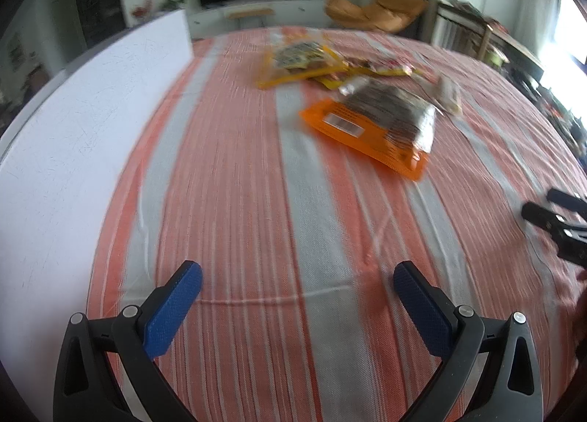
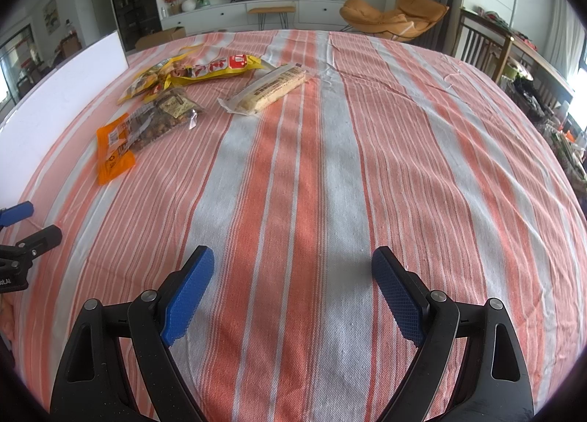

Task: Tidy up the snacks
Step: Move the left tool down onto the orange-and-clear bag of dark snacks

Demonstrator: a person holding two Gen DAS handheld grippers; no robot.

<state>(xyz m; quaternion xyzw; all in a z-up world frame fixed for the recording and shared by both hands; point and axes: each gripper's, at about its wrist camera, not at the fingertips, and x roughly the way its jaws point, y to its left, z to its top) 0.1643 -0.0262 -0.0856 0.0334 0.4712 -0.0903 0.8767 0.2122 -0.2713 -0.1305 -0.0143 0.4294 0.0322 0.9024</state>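
Several snack packs lie on a striped orange and white cloth (image 2: 293, 165). An orange pack of nuts (image 1: 374, 121) (image 2: 143, 128) lies nearest. Yellow packs (image 1: 297, 62) (image 2: 205, 70) lie behind it. A clear pack of pale bars (image 2: 271, 88) lies to their right. My left gripper (image 1: 297, 275) is open and empty above the cloth, well short of the packs; it also shows at the left edge of the right wrist view (image 2: 25, 224). My right gripper (image 2: 293, 260) is open and empty; it also shows at the right edge of the left wrist view (image 1: 550, 205).
A white board (image 1: 73, 136) (image 2: 58, 92) stands along the table's left side. Beyond the table are a TV unit, an orange chair (image 2: 392, 15) and a wooden rack (image 2: 513, 55) at the right.
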